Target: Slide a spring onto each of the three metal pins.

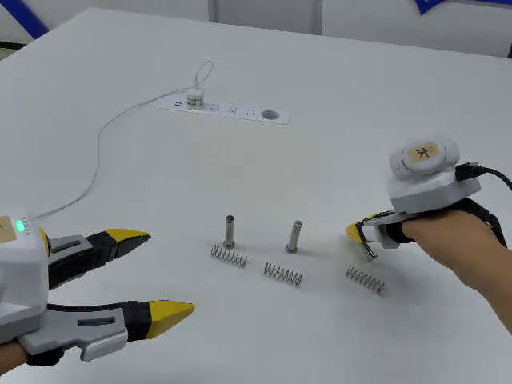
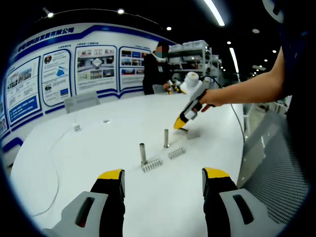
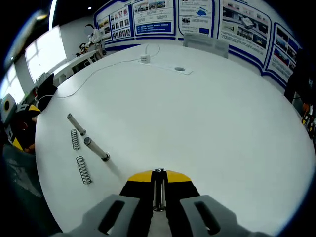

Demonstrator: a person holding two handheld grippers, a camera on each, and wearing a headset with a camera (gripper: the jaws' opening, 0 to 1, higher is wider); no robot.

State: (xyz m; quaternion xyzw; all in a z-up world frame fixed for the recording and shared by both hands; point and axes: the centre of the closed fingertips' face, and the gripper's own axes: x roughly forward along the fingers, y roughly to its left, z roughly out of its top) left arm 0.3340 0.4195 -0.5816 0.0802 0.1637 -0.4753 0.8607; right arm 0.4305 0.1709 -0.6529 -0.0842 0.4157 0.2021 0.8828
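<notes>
Metal pin point(image 1: 230, 230) stands upright, coiled spring point(image 1: 229, 256) beside its base.

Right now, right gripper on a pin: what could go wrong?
1. The right gripper pinches the slim held pin, which could slip or twist.
2. The standing pins look unanchored. The open left gripper reaching for a spring beside them might topple one.

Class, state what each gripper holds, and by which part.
Right gripper: slim silver metal pin, clamped by its shaft between the jaws. Left gripper: open, nothing held.
</notes>
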